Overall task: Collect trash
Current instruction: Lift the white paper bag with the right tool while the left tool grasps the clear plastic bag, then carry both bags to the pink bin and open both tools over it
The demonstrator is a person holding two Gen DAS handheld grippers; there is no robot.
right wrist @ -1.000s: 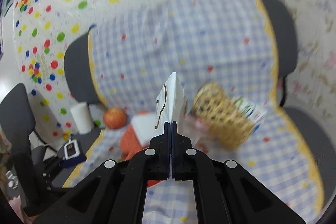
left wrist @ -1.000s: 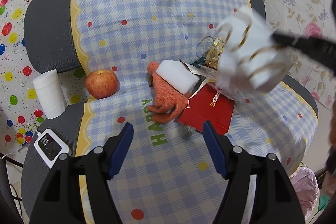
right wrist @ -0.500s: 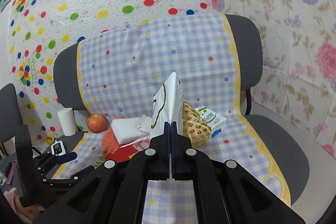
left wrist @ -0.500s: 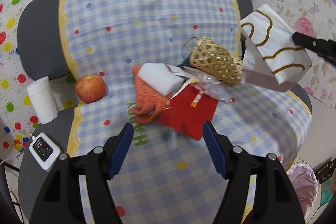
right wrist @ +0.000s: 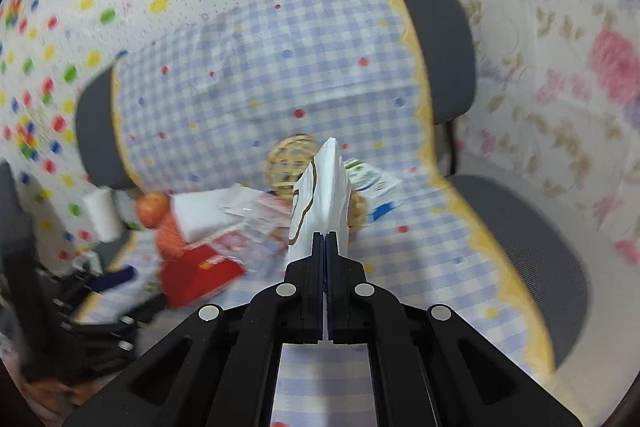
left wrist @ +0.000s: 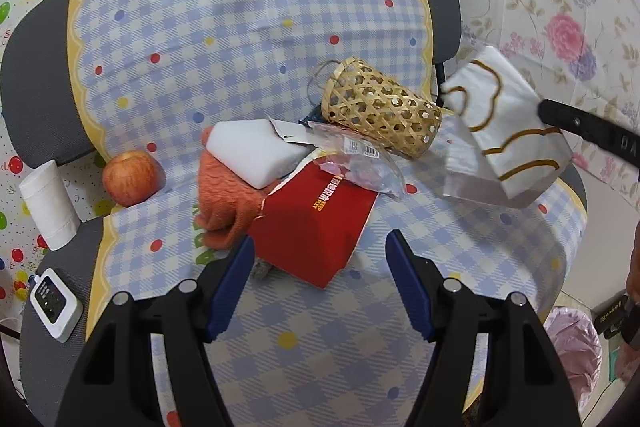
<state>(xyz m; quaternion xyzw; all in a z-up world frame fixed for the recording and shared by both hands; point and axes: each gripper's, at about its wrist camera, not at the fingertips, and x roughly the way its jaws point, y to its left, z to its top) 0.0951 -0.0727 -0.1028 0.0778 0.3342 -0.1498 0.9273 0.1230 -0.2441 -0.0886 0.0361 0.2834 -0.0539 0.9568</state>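
Up and away goes the white napkin (left wrist: 506, 131), lifted off the pile a second ago and now hanging clear over the right edge of the chair (left wrist: 32, 75), right gripper (right wrist: 325, 239) fingers pinched flat on its folded edge. That leaves the pile on the seat: red packet (left wrist: 316, 227), clear wrapper (left wrist: 356, 167), wicker basket (left wrist: 380, 107), white block (left wrist: 252, 151) on an orange cloth (left wrist: 224, 203), apple (left wrist: 130, 179) by the left edge. Left gripper (left wrist: 320, 283) hovers wide open over the red packet, holding nothing. A pink-lined bin (left wrist: 572, 343) sits below the seat's right front corner — likely where the napkin goes.
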